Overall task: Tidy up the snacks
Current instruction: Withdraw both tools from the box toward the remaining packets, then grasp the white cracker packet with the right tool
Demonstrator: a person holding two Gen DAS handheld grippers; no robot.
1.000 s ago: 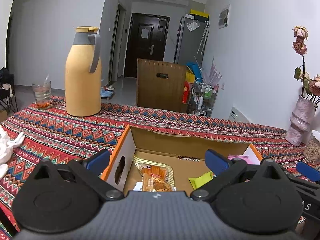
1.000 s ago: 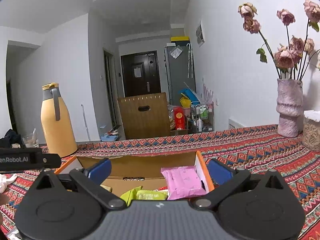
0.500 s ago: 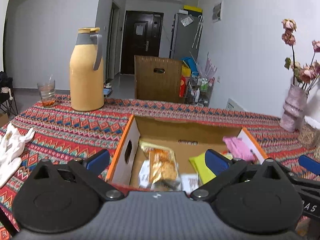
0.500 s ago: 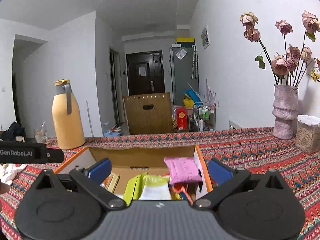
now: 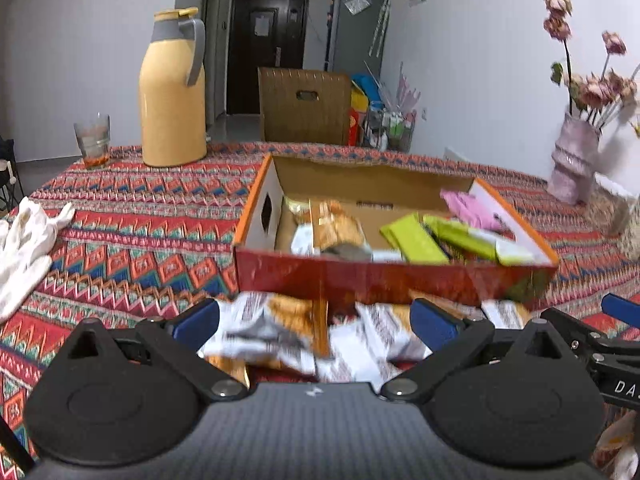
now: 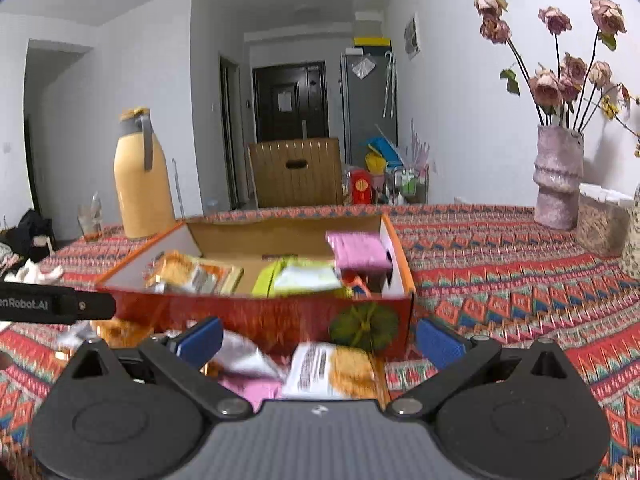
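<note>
The open red-and-orange cardboard box [image 5: 392,280] is set longways across the patterned tablecloth [image 5: 132,232]. About four blurry white-and-orange snack packets [image 5: 280,328] lie before it. Both the left gripper [image 5: 316,320] and the right gripper [image 6: 318,338] are held wide apart, empty.

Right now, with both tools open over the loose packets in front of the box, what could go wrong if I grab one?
1. The packets overlap in a heap, so the left tool may pinch two or slip off the shiny wrap.
2. The right tool sits beside the left one, so they could collide.
3. The box is close behind the heap; a forward push could shove it toward the vase.
</note>
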